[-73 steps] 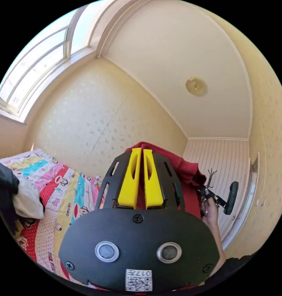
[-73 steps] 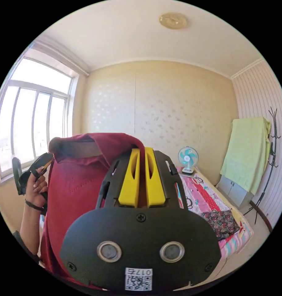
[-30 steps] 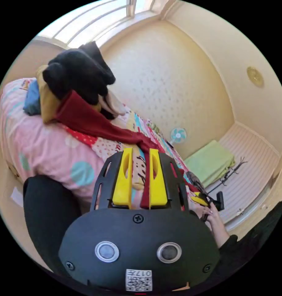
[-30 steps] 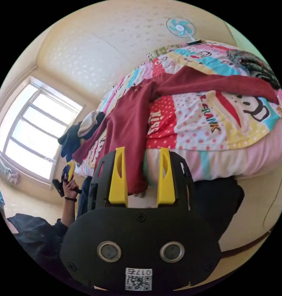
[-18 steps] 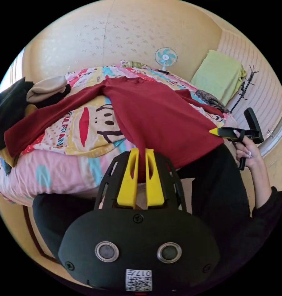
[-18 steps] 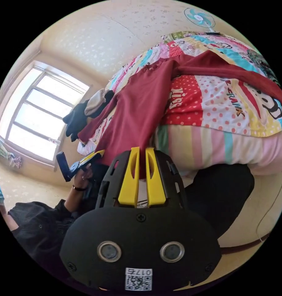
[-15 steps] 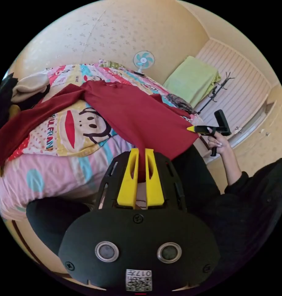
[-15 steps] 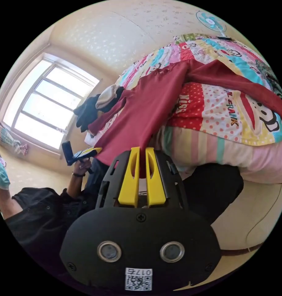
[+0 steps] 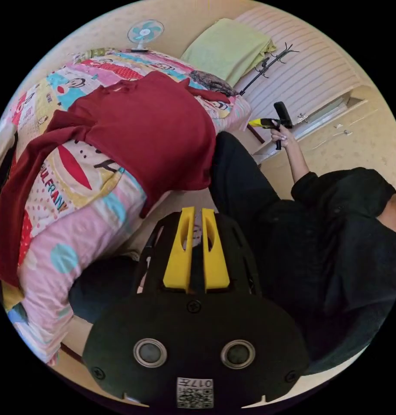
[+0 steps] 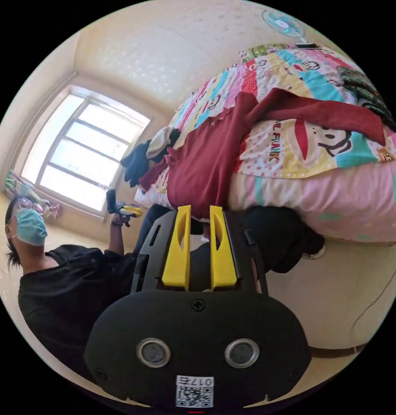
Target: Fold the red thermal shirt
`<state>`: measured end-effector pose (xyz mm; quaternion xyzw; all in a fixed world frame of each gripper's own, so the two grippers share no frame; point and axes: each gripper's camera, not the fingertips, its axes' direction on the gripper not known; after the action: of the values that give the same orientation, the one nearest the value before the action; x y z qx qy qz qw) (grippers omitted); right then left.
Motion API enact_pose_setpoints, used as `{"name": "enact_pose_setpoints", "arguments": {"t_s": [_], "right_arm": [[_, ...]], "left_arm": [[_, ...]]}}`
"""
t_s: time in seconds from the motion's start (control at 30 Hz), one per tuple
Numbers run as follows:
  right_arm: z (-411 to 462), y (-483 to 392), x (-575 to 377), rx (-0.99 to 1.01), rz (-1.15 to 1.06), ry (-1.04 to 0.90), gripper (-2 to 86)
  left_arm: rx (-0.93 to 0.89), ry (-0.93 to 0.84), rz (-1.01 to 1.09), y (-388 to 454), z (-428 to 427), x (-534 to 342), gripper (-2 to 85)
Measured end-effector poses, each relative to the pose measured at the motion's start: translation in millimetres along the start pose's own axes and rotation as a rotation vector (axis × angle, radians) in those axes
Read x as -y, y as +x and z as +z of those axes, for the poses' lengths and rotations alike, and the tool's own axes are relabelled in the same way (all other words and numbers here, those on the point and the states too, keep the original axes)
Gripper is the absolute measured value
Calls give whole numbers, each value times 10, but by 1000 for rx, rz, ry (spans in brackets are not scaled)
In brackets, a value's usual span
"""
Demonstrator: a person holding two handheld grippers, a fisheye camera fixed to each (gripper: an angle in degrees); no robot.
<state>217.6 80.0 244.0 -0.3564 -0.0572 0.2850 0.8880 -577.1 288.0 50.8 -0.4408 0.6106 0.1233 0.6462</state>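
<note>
The red shirt (image 9: 154, 125) is spread out on the bed (image 9: 72, 216), body flat on the cartoon-monkey bedspread (image 10: 319, 142), with its bottom edge hanging over the side right by the person's dark trousers (image 9: 241, 190). One sleeve runs off toward the pile of dark clothes (image 10: 139, 162) by the window (image 10: 77, 164), the other stretches toward the foot end near a flowery bundle (image 10: 362, 93). The bedspread has writing on it; I can make out "FRANK" in orange next to a monkey face. The left gripper (image 9: 196, 216) has its yellow jaws nearly together with a thin gap and nothing between them, just clear of the hem. The right gripper (image 10: 200, 216) is a bit wider apart, also empty, right below the hanging edge. There's a little fan (image 9: 145, 32) at the far end and a green towel (image 9: 226, 47) hanging by a coat stand (image 9: 267, 65).
</note>
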Motion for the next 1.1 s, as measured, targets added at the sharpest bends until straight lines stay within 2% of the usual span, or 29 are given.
{"name": "enact_pose_setpoints", "arguments": {"t_s": [0.13, 0.2, 0.23, 0.27, 0.3, 0.37, 0.47, 0.57, 0.67, 0.8, 0.83, 0.87, 0.97, 1.03, 1.1], "right_arm": [[-515, 757, 272, -32, 216, 453, 107], [-608, 1023, 381, -112, 322, 545, 115], [-643, 1216, 452, -124, 405, 572, 120], [-659, 1307, 486, -116, 435, 584, 123], [-701, 1471, 547, -107, 477, 609, 129], [-804, 1658, 606, -149, 543, 649, 134], [-1008, 1897, 679, -202, 574, 732, 137], [-1051, 2254, 861, -104, 583, 699, 127], [-1152, 2469, 990, -60, 608, 646, 66], [-1593, 2426, 1101, 429, 485, 815, 35], [-1826, 2279, 1227, 474, 406, 824, 34], [-1965, 2178, 1293, 461, 360, 819, 34], [-2612, 1644, 1485, 192, 164, 758, 35], [-2818, 1580, 1437, 21, 222, 691, 36], [-2801, 1764, 1274, 37, 381, 662, 36]], "left_arm": [[98, 352, -60, -276, -95, 605, 49], [216, 536, -175, -653, 150, 767, 30], [252, 531, -218, -785, 286, 796, 23], [296, 414, -341, -1135, 683, 858, 14], [224, 353, -386, -1391, 869, 843, 7], [116, 399, -426, -1526, 698, 771, -1], [96, 433, -395, -1492, 536, 707, -7], [74, 438, -396, -1504, 378, 695, -9], [25, 459, -396, -1542, 205, 653, -9], [-90, 514, -371, -1595, -72, 555, -9], [-102, 523, -364, -1595, -111, 540, -9], [-121, 540, -352, -1591, -189, 514, -9], [-161, 565, -330, -1589, -372, 481, -7], [-171, 578, -324, -1578, -483, 468, -5], [-185, 588, -315, -1572, -623, 462, -4]]}}
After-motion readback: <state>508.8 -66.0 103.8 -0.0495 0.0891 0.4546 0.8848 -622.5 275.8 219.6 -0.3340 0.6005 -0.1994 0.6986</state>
